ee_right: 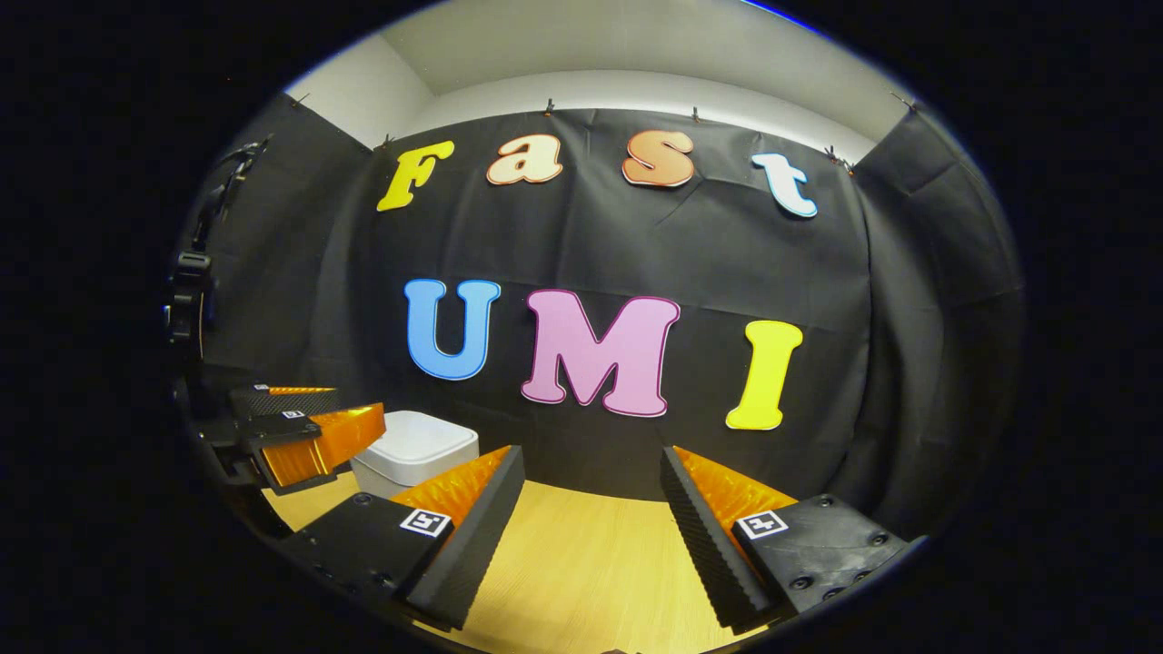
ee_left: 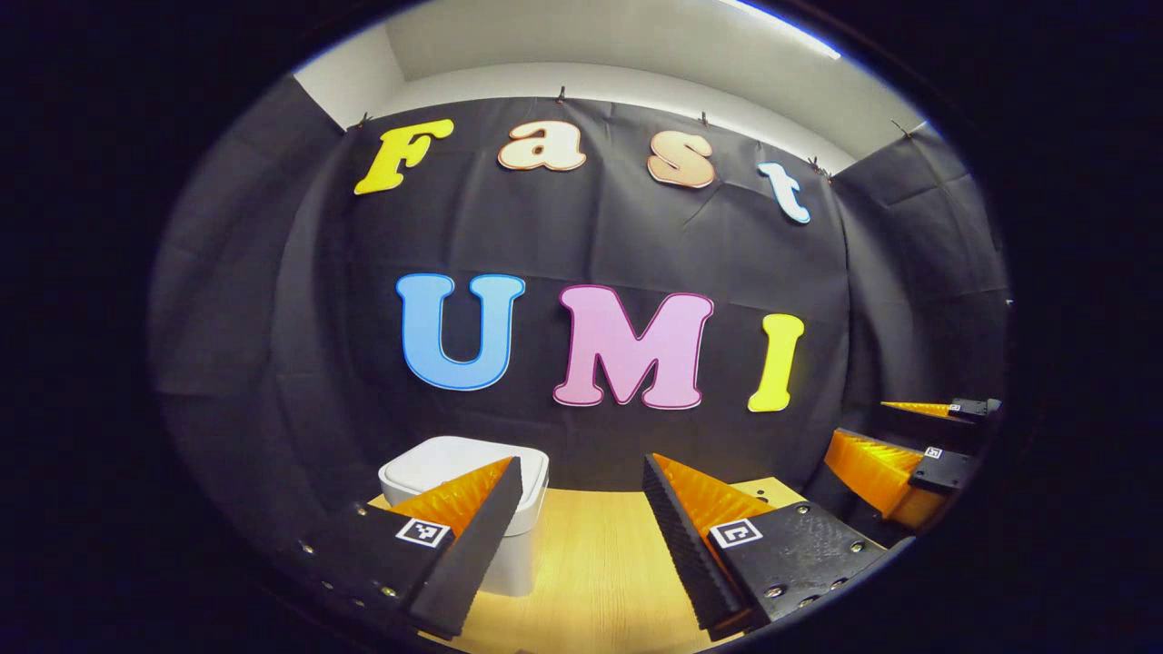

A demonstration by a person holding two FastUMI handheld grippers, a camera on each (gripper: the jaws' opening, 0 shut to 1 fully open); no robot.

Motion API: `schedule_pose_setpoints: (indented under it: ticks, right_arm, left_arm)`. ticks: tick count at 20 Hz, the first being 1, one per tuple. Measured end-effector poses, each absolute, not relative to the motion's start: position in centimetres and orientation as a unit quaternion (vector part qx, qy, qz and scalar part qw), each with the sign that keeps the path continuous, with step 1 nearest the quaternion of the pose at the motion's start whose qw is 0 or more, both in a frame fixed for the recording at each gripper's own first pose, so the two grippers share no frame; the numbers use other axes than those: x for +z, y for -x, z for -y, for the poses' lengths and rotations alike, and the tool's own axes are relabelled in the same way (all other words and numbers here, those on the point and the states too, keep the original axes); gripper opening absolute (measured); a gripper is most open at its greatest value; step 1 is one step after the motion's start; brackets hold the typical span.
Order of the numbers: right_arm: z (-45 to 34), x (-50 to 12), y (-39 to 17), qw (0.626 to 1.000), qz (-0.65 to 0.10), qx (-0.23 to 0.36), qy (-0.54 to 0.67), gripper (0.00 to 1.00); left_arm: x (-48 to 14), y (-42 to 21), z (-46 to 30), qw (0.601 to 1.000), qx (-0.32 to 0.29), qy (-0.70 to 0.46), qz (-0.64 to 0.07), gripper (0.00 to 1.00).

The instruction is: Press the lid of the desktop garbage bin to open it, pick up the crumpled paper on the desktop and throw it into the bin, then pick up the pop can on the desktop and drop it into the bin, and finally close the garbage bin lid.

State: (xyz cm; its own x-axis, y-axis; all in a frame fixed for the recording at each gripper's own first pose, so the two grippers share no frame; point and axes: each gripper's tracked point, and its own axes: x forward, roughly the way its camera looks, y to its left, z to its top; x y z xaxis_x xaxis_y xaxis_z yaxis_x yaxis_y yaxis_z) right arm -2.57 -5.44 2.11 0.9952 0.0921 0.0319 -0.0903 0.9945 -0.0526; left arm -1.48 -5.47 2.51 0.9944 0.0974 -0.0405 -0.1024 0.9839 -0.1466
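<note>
Left gripper view: left gripper, jaws spread, empty, above the table. Bin, lid down, stands at the table's far edge against the cloth, partly behind one finger. Right gripper at the right, also spread.

Right gripper view: right gripper, jaws spread, empty. Bin at far left, just behind the left gripper.

Risk (a judgement): an off-centre press could tip or slide the light bin rather than release the lid; both grippers near it could collide.
</note>
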Motion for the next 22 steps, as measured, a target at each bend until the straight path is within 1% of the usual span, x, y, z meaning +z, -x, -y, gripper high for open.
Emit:
schedule_pose_setpoints:
  ticks: [2, 3, 5, 6, 7, 8, 9, 10, 12, 16, 18, 19, 21, 22]
  right_arm:
    - [4.9, 2.3, 2.9, 0.999, 0.018, 0.046, 0.02, 0.98]
    - [4.8, 2.4, 2.9, 0.999, 0.018, 0.043, 0.022, 0.98]
    - [4.5, 2.7, 3.1, 0.999, 0.012, 0.037, 0.023, 0.98]
    - [4.1, 2.9, 3.2, 0.999, 0.014, 0.035, 0.021, 0.98]
    - [3.7, 3.2, 3.3, 0.999, 0.018, 0.032, 0.018, 0.98]
    - [3.4, 3.4, 3.5, 0.999, 0.021, 0.029, 0.018, 0.98]
    - [3.1, 3.3, 3.7, 0.999, 0.02, 0.023, 0.02, 0.98]
    - [2.8, 3.2, 3.9, 0.999, 0.02, 0.018, 0.021, 0.98]
    - [1.8, 3.0, 4.6, 0.999, 0.023, 0.013, 0.023, 0.98]
    - [-0.5, 1.7, 5.8, 0.999, 0.007, 0.018, 0.03, 0.98]
    - [-0.9, 1.7, 6.0, 0.999, 0.009, 0.013, 0.032, 0.98]
    - [-0.8, 1.6, 6.1, 0.999, 0.011, 0.007, 0.032, 0.98]
    - [-0.8, 1.0, 6.5, 1.0, 0.002, 0.0, 0.028, 0.98]
    - [-0.7, 0.9, 6.6, 1.0, -0.002, -0.002, 0.024, 0.98]
  left_arm:
    - [2.9, 1.6, 5.4, 0.996, 0.044, 0.078, -0.015, 0.91]
    - [3.2, 1.7, 4.9, 0.996, 0.044, 0.077, -0.011, 0.89]
    - [3.2, 1.9, 4.1, 0.997, 0.043, 0.07, -0.014, 0.89]
    - [3.4, 2.1, 3.6, 0.997, 0.042, 0.065, -0.011, 0.91]
    - [3.7, 2.3, 3.0, 0.997, 0.042, 0.061, -0.005, 0.89]
    - [3.9, 2.6, 2.4, 0.997, 0.042, 0.058, -0.002, 0.89]
    - [3.6, 2.9, 2.1, 0.998, 0.038, 0.059, 0.0, 0.89]
    - [3.5, 3.2, 1.8, 0.998, 0.034, 0.059, 0.001, 0.91]
    - [3.1, 3.8, 0.9, 0.998, 0.029, 0.06, 0.004, 0.89]
    - [1.3, 5.0, -0.1, 0.998, 0.019, 0.054, 0.0, 0.91]
    - [1.1, 5.4, 0.0, 0.999, 0.009, 0.05, 0.005, 0.91]
    - [1.2, 5.4, 0.0, 0.999, 0.004, 0.045, 0.01, 0.89]
    - [0.9, 5.5, 0.0, 0.999, 0.001, 0.033, 0.012, 0.91]
    - [0.9, 5.7, -0.2, 0.999, 0.005, 0.032, 0.011, 0.89]
